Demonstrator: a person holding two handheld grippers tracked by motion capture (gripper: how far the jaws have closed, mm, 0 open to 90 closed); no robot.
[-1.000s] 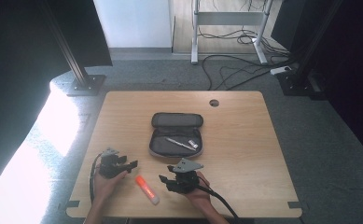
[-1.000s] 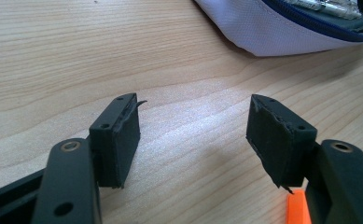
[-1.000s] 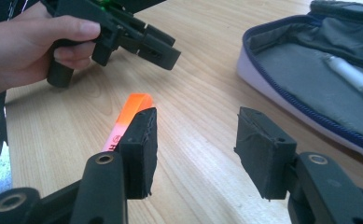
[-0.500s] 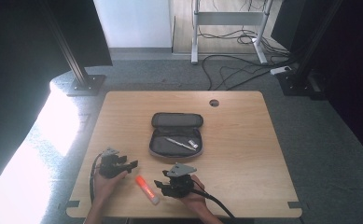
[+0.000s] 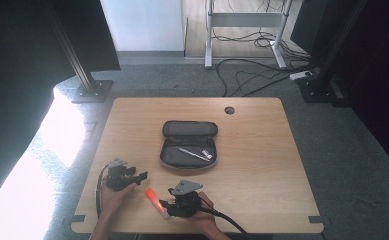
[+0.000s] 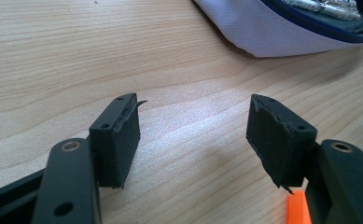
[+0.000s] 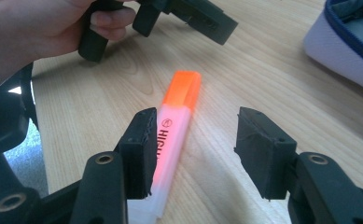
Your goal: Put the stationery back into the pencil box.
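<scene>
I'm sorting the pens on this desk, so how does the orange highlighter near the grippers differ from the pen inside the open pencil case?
The orange-capped highlighter with a translucent body lies bare on the wooden table; the slim silver pen lies inside the open grey fabric pencil case. The highlighter looks thick and bright, the pen thin and pale. The highlighter sits between the right gripper fingers, ungripped; the pen is far from both grippers. Both lie flat.

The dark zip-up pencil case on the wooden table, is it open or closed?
Open. The dark fabric pencil case lies unzipped with its lid folded back flat, and a silver pen lies inside the near half.
</scene>
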